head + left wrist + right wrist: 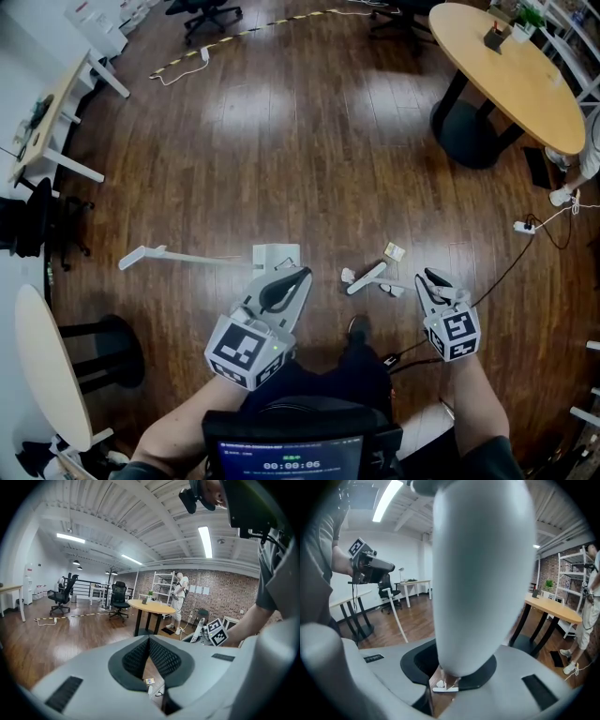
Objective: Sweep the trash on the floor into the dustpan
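wood floor [281,141], scattered trash [394,251] (right gripper [433,279] clasps white handle [483,573]).

- An open-plan office was indicated by swivel chairs [119,601] and white tables [58,112].
- A round wooden table [511,70], dark plank floor [309,141] and brick wall [229,595] were seen.
- Strip lights [205,541] were mounted overhead.

Ceiling tube lights [205,541] give bright, even light. Pale glare patches lie on the wood floor [309,141], upper centre. Both gripper views bulge, with black corners. The close white handle [483,573] is blurred.
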The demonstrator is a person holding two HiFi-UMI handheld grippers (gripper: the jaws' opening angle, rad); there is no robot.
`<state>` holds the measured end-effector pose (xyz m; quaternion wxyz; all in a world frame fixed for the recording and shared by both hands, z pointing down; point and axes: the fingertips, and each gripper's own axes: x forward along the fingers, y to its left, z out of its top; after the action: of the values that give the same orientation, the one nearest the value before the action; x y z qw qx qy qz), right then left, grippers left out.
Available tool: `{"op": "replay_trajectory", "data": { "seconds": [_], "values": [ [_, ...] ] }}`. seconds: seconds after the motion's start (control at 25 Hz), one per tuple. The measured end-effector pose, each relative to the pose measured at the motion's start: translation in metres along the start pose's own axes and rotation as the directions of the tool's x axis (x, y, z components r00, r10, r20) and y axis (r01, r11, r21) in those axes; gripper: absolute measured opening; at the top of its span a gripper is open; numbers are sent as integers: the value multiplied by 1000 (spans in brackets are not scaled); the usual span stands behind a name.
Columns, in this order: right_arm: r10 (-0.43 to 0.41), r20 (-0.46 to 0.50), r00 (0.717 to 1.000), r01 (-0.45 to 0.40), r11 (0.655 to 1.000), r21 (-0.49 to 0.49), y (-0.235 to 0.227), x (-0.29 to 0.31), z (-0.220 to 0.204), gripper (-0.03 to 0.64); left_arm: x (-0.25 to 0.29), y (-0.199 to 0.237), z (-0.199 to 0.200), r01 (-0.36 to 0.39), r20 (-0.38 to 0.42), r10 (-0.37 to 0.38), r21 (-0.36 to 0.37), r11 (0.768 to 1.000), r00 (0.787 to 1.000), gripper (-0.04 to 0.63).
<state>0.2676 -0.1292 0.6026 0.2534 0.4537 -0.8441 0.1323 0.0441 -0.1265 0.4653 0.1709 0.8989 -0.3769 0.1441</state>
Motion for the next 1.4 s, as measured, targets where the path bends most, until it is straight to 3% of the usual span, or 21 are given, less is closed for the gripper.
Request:
{"op": "replay_trajectory", "data": {
  "seconds": [0.16, 0.28, 0.68, 0.88, 1.12, 1.4],
  "values": [
    [-16, -12, 1000, 16, 1000, -3, 0, -1, -4, 83, -5, -1, 0, -3, -7, 3, -3, 1000, 1000, 3],
    [-29, -17, 999, 29, 999, -21, 0, 2, -5, 32, -7, 0, -1, -9, -6, 9, -4, 1000, 1000, 3],
    [-68, 6, 998, 68, 998, -15, 1, 10, 2, 32, -16, 3, -7, -28, -4, 28, -19, 999, 1000, 3],
    [-31, 24, 999, 33, 997, -67, 11, 39, 21, 32, -28, 18, -12, -53, 4, 53, -19, 998, 999, 3],
    [106, 11, 994, -102, 977, -189, 68, 97, 56, 32, -64, 66, -24, -125, 24, 127, -55, 991, 992, 3],
    [207, 10, 978, -198, 950, -242, 183, 173, 105, 32, -156, 159, -48, -246, 34, 252, -133, 960, 967, 3]
  ]
}}
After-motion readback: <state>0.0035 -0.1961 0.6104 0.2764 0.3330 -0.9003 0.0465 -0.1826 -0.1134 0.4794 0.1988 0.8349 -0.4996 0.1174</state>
